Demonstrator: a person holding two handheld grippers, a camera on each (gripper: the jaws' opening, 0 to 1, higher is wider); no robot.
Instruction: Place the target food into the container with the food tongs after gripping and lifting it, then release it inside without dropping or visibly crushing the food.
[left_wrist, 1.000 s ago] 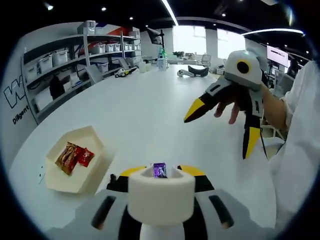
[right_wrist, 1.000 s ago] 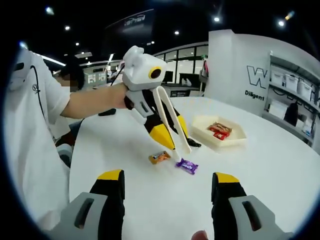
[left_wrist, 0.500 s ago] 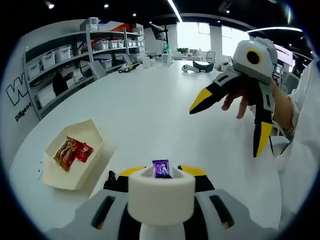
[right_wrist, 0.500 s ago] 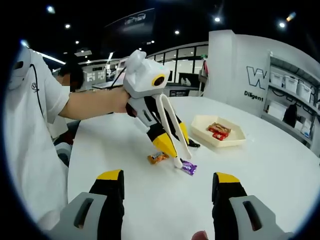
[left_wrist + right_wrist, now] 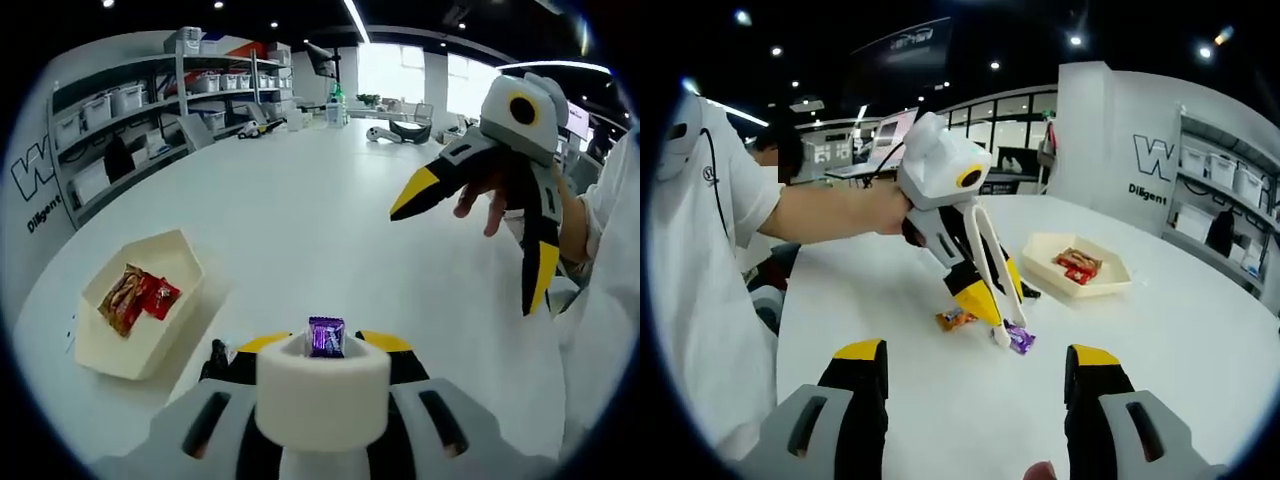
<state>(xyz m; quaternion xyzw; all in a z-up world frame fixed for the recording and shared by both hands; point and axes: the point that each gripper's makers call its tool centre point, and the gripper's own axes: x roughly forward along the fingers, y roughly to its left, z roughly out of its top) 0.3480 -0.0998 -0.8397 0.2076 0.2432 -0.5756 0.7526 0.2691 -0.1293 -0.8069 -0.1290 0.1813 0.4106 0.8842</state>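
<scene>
My left gripper (image 5: 325,347) is shut on white food tongs (image 5: 322,385), which run forward between its yellow-tipped jaws. In the right gripper view, the left gripper (image 5: 1002,295) leans down over the table and the tongs (image 5: 990,270) end at a purple wrapped candy (image 5: 1018,338) on the white table; the same candy (image 5: 325,336) shows just past the tongs. I cannot tell whether it is pinched. A cream hexagonal tray (image 5: 140,345), also seen as tray (image 5: 1110,283), holds red and orange snack packets (image 5: 130,297). My right gripper (image 5: 978,365) is open and holds nothing.
An orange wrapped candy (image 5: 956,319) lies beside the purple one. The right gripper (image 5: 470,255), held by a hand, hovers open at the right of the left gripper view. Shelves with bins (image 5: 130,110) line the far wall. A person in white (image 5: 700,250) stands at the left.
The left gripper has lowered the tongs, so their tips went from above the purple candy down to it. The right gripper stays open and has hardly moved.
</scene>
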